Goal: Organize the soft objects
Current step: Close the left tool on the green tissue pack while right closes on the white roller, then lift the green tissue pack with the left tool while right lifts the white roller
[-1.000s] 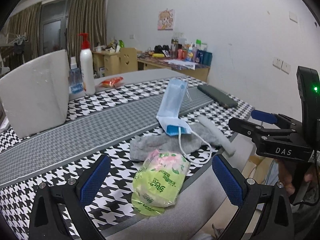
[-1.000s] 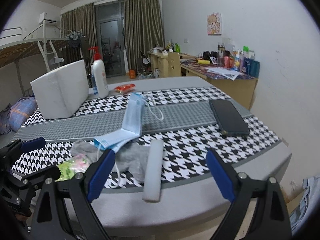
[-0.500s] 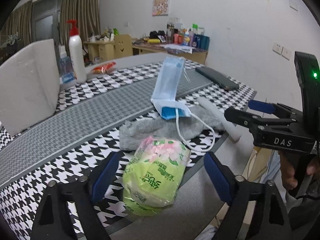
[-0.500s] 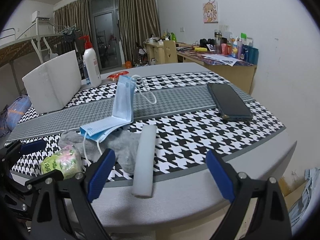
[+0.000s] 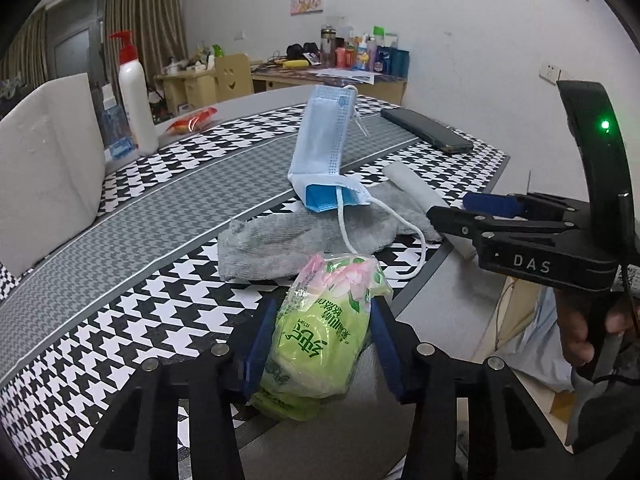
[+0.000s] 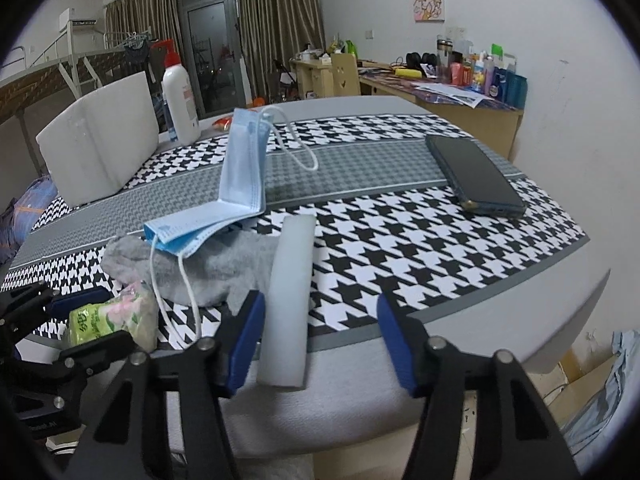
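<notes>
A green tissue pack (image 5: 320,332) lies at the table's near edge. My left gripper (image 5: 325,308) is closing on it, and both blue pads touch its sides. A grey sock (image 5: 288,240) lies behind it with a folded blue face mask (image 5: 320,152) propped on top. In the right wrist view a white foam strip (image 6: 290,292) lies between the fingers of my right gripper (image 6: 320,300), whose jaws are closing. The left pad is against the strip and the right pad stands well clear of it. The mask (image 6: 244,168), sock (image 6: 224,268) and tissue pack (image 6: 108,320) lie to the strip's left.
A dark phone (image 6: 476,176) lies at the right of the houndstooth table cover (image 6: 400,240). A white foam block (image 6: 100,140) and a pump bottle (image 6: 180,100) stand at the back left, with a red packet (image 5: 192,120) nearby. A cluttered desk (image 6: 460,96) stands by the wall.
Both grippers sank towards the table edge and narrowed. The left one's pads came in against the tissue pack. The right one's fingers came round the foam strip.
</notes>
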Motion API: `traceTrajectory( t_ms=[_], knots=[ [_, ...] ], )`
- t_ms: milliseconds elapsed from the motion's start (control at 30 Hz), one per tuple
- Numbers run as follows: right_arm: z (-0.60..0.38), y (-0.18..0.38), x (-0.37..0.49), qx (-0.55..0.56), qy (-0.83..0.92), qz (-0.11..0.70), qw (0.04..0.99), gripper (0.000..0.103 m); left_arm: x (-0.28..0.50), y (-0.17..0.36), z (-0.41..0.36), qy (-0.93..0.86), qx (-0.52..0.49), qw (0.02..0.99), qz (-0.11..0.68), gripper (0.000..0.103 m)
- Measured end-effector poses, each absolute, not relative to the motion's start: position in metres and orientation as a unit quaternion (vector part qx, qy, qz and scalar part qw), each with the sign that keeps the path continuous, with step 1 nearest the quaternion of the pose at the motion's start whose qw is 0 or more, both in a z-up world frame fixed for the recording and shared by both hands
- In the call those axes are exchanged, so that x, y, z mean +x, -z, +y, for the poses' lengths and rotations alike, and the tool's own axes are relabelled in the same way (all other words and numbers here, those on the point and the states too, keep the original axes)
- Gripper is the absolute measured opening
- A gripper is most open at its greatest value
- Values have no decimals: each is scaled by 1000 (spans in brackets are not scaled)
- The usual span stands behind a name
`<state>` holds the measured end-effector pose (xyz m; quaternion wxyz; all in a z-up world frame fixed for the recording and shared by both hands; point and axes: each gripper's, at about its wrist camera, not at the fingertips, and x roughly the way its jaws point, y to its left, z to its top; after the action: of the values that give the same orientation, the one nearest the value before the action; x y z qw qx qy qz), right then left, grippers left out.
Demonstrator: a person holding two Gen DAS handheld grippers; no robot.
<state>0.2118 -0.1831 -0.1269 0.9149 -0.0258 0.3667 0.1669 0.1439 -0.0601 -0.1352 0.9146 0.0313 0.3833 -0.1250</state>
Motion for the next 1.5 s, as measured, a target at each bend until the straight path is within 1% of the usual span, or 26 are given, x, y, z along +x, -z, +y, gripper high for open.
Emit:
traceTrajectory(
  t_ms=[67, 133, 200, 300, 333, 400, 533, 633, 800, 1500],
  knots=[
    [-181, 128, 212, -27, -169, 368, 914, 57, 143, 135, -59, 126, 28, 914, 384, 48],
    [-178, 128, 211, -29, -178, 370, 911, 47, 144, 134, -57, 128, 24, 914, 384, 47],
    [-177, 128, 210, -32, -184, 372, 909, 41, 143, 134, -56, 128, 21, 914, 384, 46],
    [-178, 127, 210, -29, -190, 378, 906, 25, 142, 134, -55, 129, 18, 914, 384, 45],
    [-178, 126, 209, -28, -189, 377, 906, 22, 141, 134, -55, 130, 18, 914, 383, 45],
    [-181, 123, 208, -29, -184, 377, 907, 20, 141, 134, -56, 132, 19, 914, 383, 45],
    [-194, 116, 210, -3, -179, 372, 911, 20, 140, 134, -56, 133, 16, 914, 383, 44],
    [-202, 114, 214, 16, -173, 373, 911, 20, 140, 133, -55, 137, 7, 913, 383, 41],
    [-201, 110, 215, 15, -169, 367, 915, 19, 138, 129, -52, 135, 1, 917, 376, 39],
    [-184, 74, 195, 10, -203, 318, 926, 19, 123, 86, -26, 104, -16, 942, 318, 38]
  ],
)
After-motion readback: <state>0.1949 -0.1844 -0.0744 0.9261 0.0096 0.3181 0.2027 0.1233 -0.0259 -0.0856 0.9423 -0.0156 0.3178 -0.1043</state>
